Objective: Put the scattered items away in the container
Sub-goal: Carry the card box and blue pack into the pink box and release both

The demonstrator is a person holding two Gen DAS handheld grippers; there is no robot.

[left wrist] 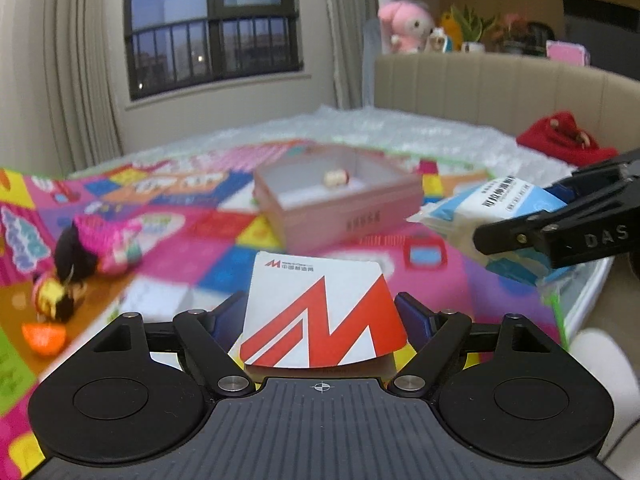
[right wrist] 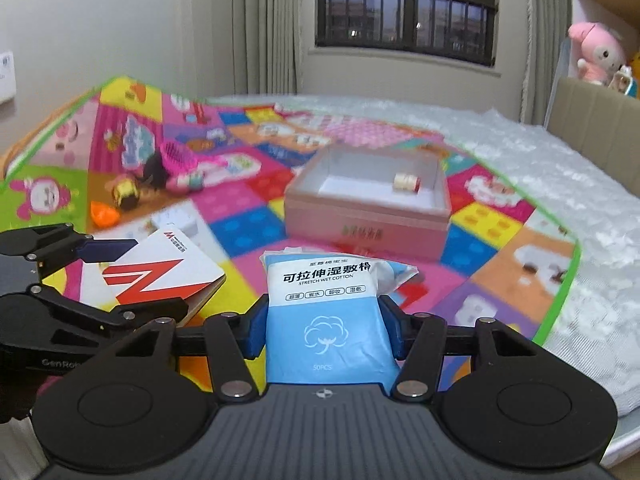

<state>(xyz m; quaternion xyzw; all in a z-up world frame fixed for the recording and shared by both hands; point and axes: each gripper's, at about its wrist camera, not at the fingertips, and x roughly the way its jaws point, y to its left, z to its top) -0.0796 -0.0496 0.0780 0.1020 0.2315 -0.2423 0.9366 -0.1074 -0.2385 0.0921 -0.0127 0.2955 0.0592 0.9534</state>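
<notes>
The pink container [right wrist: 366,216] sits open on the colourful play mat [right wrist: 248,220], with one small cream-and-red cylindrical item [right wrist: 407,182] lying inside it near its far right corner. In front of it, the right gripper [right wrist: 323,326] has its blue fingers [right wrist: 256,330] pressed against both sides of a blue-and-white pack of wet cotton pads [right wrist: 326,320] (printed "STRETCH WET COTTON"), held above the mat with its top end pointing toward the container. To its left, the left gripper [left wrist: 322,318] holds a white booklet [left wrist: 320,314] with a large red zigzag logo between its fingers, closed in on the booklet's two edges; the booklet is off the mat and angled toward the container too. In the left wrist view the pack shows at the right, near the container's front right corner and apart from it.

Farther left on the mat, well apart from the container, lies a cluster of scattered things: a pink comb-like toy [right wrist: 178,156], a dark tuft-like object [left wrist: 74,252] beside it (too blurred to identify), a small yellow-and-dark round toy [right wrist: 125,194] and an orange piece [right wrist: 103,214]. The mat covers a bed [right wrist: 560,184] wrapped in bubble-like plastic. A red cloth [left wrist: 560,136] lies by the beige headboard [left wrist: 480,88], and a pink plush toy [left wrist: 406,26] sits on the shelf above it.
</notes>
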